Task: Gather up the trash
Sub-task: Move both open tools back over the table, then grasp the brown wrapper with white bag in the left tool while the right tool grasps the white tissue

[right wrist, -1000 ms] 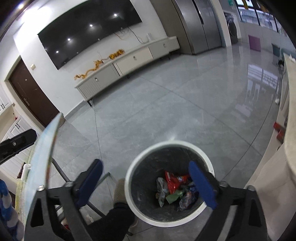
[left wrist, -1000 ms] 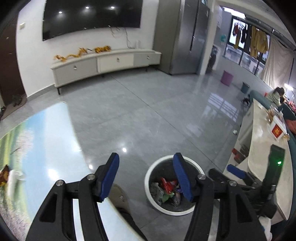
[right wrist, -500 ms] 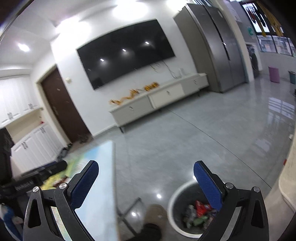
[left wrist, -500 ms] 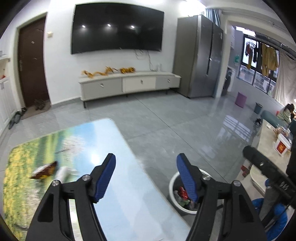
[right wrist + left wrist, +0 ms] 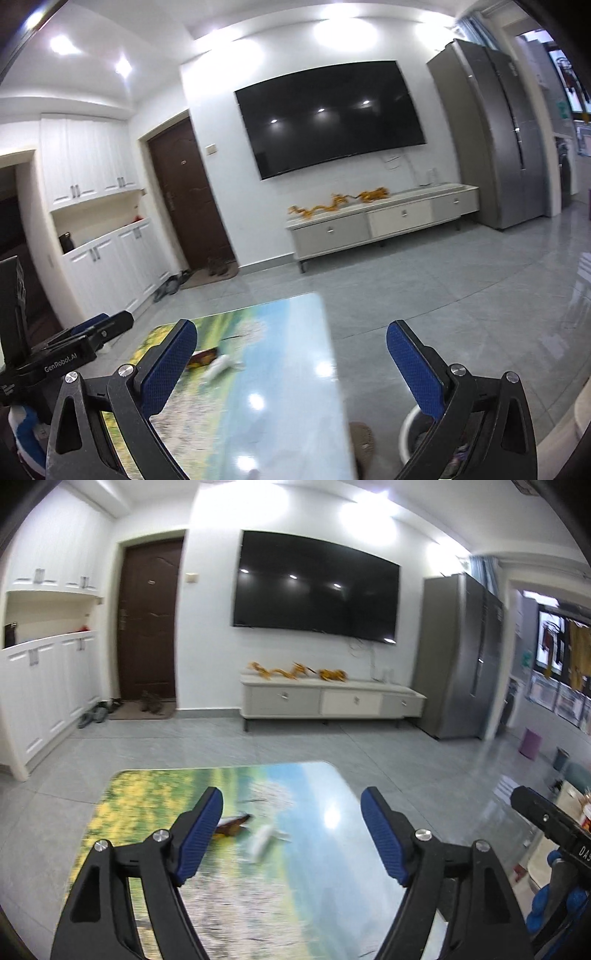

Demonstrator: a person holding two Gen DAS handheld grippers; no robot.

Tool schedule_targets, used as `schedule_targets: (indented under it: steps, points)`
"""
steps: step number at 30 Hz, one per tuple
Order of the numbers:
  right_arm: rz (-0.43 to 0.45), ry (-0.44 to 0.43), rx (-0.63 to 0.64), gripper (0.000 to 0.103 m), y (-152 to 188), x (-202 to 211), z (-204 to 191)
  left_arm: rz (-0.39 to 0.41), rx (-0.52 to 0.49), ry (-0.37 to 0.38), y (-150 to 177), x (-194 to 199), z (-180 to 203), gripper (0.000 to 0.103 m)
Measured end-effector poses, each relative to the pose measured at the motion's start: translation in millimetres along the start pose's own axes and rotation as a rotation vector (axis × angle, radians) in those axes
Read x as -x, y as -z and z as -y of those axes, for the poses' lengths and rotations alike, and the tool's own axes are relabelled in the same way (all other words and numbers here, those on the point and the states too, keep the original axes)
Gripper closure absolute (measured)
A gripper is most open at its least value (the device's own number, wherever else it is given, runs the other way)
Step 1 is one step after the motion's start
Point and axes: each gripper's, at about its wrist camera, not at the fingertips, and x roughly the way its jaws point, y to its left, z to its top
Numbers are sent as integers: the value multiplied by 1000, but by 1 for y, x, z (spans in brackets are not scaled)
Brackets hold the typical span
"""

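Over the counter (image 5: 155,794) both claws are spread wide with nothing in them: left claw (image 5: 291,834), right claw (image 5: 291,363). Brown wrapper (image 5: 232,820) and white scrap (image 5: 263,839) lie mid-counter, trash bin (image 5: 410,424) on the floor beside it. Looks like the reaching step; next means dropping onto a piece and pinching.

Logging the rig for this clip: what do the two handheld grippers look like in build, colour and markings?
The left gripper and right gripper match: black plastic arms with triangular cut-outs, silver round screws at the pivots, and blue textured pads lining the fingers. The left gripper's black body shows white lettering reading GenRobot.AI in the right wrist view. No cables show, and the hands holding them cannot be made out.
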Motion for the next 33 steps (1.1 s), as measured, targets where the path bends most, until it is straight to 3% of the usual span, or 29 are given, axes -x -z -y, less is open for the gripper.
schedule_targets:
  steps: [11, 18, 27, 33]
  points:
    - [-91, -110, 70, 0, 8, -42, -80, -6, 97, -141, 21, 13, -100, 27]
    - [-166, -120, 78, 0, 24, -80, -108, -53, 147, -193, 44, 0, -142, 27]
    - [-294, -128, 89, 0, 54, -135, -109, -167, 111, -159, 68, -52, -166, 27]
    - [-385, -154, 67, 14, 74, -182, -106, -241, 5, -32, 66, -102, -158, 27]
